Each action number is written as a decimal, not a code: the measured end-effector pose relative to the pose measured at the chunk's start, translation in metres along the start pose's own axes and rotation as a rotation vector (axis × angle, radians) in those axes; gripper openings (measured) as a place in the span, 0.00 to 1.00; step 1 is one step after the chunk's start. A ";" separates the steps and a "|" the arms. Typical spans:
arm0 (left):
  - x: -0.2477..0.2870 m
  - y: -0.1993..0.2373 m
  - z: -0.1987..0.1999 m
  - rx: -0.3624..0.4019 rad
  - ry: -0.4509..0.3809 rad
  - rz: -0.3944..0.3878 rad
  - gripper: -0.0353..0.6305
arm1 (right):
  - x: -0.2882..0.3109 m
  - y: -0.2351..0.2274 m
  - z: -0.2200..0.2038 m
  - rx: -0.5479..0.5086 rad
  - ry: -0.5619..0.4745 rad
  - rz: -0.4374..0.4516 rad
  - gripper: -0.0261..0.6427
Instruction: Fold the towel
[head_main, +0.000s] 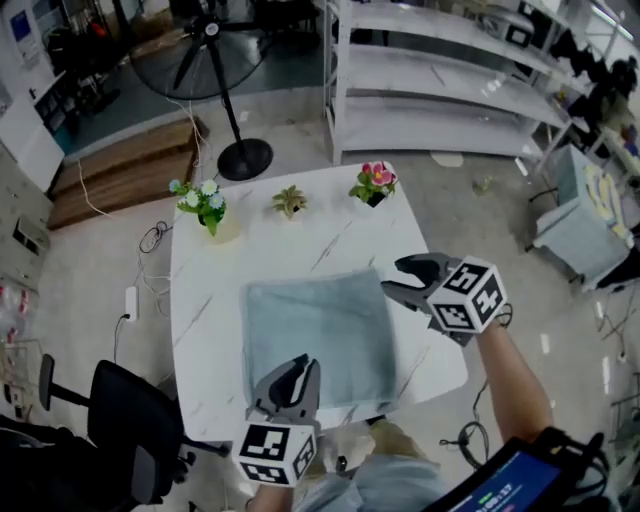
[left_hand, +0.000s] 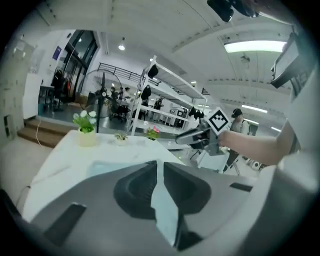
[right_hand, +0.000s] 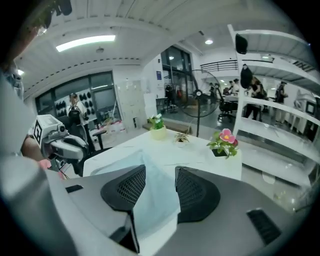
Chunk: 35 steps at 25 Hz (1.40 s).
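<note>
The left gripper is released: its own view shows the two dark jaws standing a narrow gap apart with nothing pinched, only pale blue cloth lying below them. In the head view it hangs above the near edge of the towel, pointing away from the person and tipped somewhat downward, with its marker cube nearest the body.

The right gripper is released too, its jaws clearly apart and empty. It is held off the table's right side, just beside the towel's far right corner, and points toward the left of the head view, angled down. The bare forearm behind it runs back toward the lower right. Each gripper shows in the other's view, raised above the tabletop.

The towel lies flat and smooth on the near half of the white marble table, touched by neither gripper. It is close to square, so I cannot tell which is its long axis. Its edges run roughly along the table's edges, with a slight skew, and its near edge lies close to the table's near edge.

Along the table's far edge stand three small plants: white flowers, a green plant and pink flowers. A black office chair stands at the near left, with a pedestal fan and white shelving beyond the table.
</note>
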<state>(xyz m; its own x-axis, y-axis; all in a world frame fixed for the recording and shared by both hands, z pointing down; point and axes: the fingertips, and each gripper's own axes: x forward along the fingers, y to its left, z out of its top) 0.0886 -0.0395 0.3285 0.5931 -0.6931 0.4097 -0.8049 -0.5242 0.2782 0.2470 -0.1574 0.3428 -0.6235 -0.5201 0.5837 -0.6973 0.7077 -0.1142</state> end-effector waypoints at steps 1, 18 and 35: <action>-0.008 0.016 0.004 0.016 -0.010 0.020 0.12 | -0.001 0.003 -0.006 0.032 -0.003 -0.027 0.34; -0.058 0.126 -0.079 0.051 0.178 0.049 0.11 | 0.026 0.038 -0.193 0.629 0.084 -0.278 0.27; -0.116 0.176 -0.050 -0.073 0.052 0.144 0.10 | 0.053 0.096 -0.019 0.280 0.084 -0.282 0.10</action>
<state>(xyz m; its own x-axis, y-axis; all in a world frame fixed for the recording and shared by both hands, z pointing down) -0.1227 -0.0270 0.3733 0.4715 -0.7309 0.4934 -0.8818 -0.3831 0.2750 0.1536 -0.1079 0.3780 -0.3713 -0.6263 0.6854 -0.9134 0.3791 -0.1484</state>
